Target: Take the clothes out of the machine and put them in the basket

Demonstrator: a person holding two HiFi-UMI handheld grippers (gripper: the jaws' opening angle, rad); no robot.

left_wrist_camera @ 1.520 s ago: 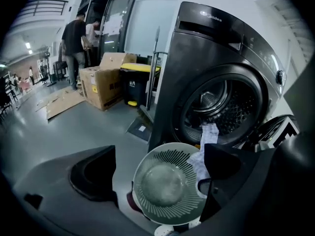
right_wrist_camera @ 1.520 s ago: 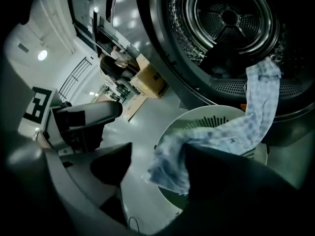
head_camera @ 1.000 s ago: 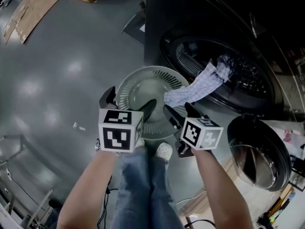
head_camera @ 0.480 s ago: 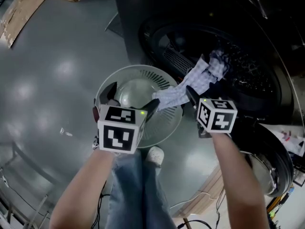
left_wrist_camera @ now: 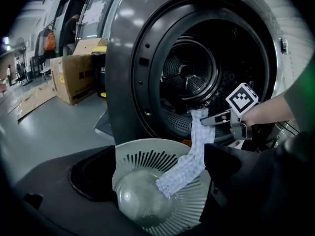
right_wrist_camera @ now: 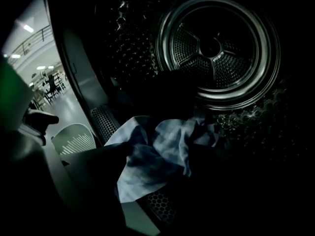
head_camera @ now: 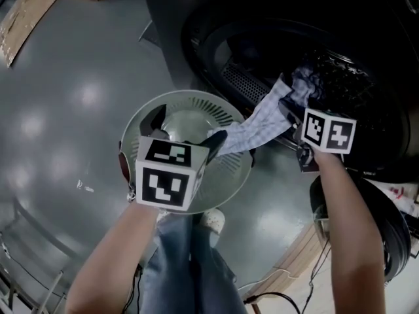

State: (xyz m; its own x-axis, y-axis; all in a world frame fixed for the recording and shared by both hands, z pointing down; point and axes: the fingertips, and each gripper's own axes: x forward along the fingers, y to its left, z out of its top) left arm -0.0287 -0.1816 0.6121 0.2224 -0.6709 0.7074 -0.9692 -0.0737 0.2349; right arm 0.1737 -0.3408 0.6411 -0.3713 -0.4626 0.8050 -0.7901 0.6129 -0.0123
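Observation:
A checked pale cloth (head_camera: 262, 120) hangs from the dark drum's lip (head_camera: 236, 77) down into the round pale-green basket (head_camera: 141, 120) on the floor. In the left gripper view the cloth (left_wrist_camera: 189, 159) trails over the basket's slotted wall (left_wrist_camera: 142, 156). My left gripper (head_camera: 185, 131) hovers over the basket, jaws wide open and empty. My right gripper (head_camera: 288, 118) reaches into the machine's mouth at the cloth's upper end. In the right gripper view the bunched cloth (right_wrist_camera: 157, 151) lies between its open jaws, with the perforated drum (right_wrist_camera: 216, 48) behind.
The machine's round door (head_camera: 366, 234) hangs open at the lower right. A person's legs and shoe (head_camera: 211, 220) stand just behind the basket. Cardboard boxes (left_wrist_camera: 78, 77) stand left of the machine, flat cardboard (head_camera: 26, 12) lies on the grey floor.
My right gripper has travelled from beside the basket up and right to the drum's mouth, at the cloth. The left gripper has shifted a little farther over the basket.

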